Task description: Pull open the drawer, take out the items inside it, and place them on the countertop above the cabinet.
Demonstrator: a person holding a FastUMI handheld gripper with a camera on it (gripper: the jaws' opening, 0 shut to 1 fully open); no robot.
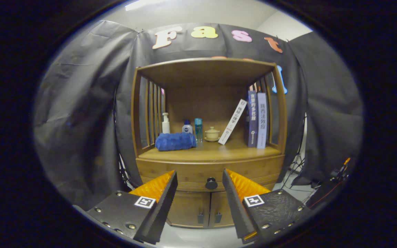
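The gripper (pixel 200 177) rides nearest, its two fingers spread wide apart with nothing held between them, their tips level with the front of the cabinet ahead. Straight beyond the gap, and slightly toward the right finger, sits the round dark knob (pixel 211 183) of the drawer (pixel 184 172), which is fully closed, its wide curved front running crosswise under the countertop. That is the relation the coming move turns on: the knob lies dead ahead along the fingers' line and at about their height, apart from both tips, so a straight advance should bring it between them; the drawer's long axis runs side to side, so the pull would need to come straight back toward the camera. Below the drawer, two cabinet doors (pixel 202 208) meet at a centre seam with small dark handles. The items to be taken out are hidden inside the closed drawer, so what they are cannot be told. Farther back, the countertop (pixel 226 151) already carries a rolled blue towel (pixel 175 141), a white pump bottle (pixel 165 124), a small bottle with a blue cap (pixel 187 127), a slim teal bottle (pixel 198 130), a lidded ceramic cup (pixel 212 134), a leaning white book (pixel 232 121) and two upright books (pixel 257 120). The bare stretch of wood in front of the cup looks the likeliest landing spot.
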